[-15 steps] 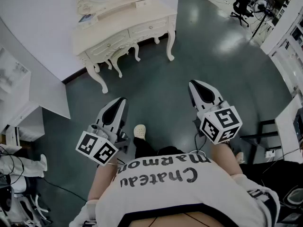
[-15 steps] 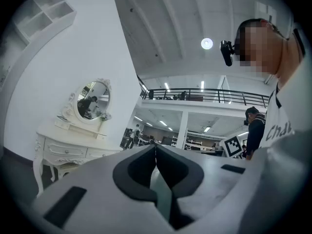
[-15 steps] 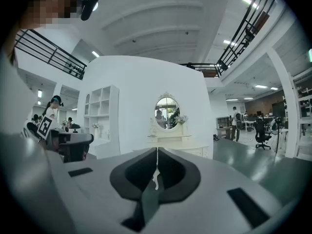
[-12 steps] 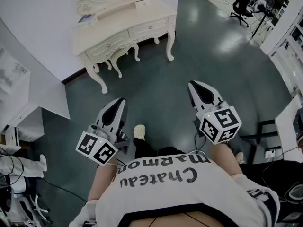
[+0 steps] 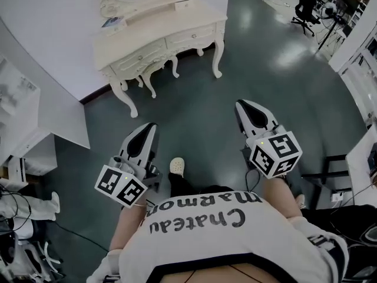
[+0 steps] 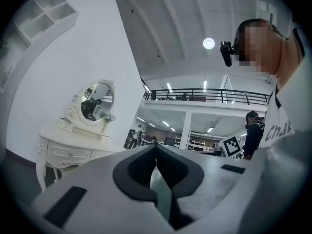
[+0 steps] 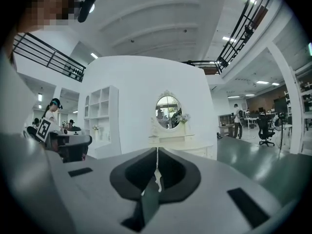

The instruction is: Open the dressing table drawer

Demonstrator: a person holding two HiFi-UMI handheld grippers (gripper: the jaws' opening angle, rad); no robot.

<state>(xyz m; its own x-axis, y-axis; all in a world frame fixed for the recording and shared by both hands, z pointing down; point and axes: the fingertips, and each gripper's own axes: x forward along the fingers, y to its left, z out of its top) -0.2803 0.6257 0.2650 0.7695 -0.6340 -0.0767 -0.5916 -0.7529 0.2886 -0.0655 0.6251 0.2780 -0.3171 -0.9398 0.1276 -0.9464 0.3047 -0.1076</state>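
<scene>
Across the dark floor, well ahead of the person, the dressing table stands against the white wall, its drawer shut. The left gripper and right gripper both have their jaws pressed together on nothing. The drawer looks like stiff painted wood, probably light. Its small knob is the place to pinch, though likely smooth and slippery.

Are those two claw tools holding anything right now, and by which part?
Nothing is held. The left gripper and right gripper both have their jaws shut together, empty.
</scene>
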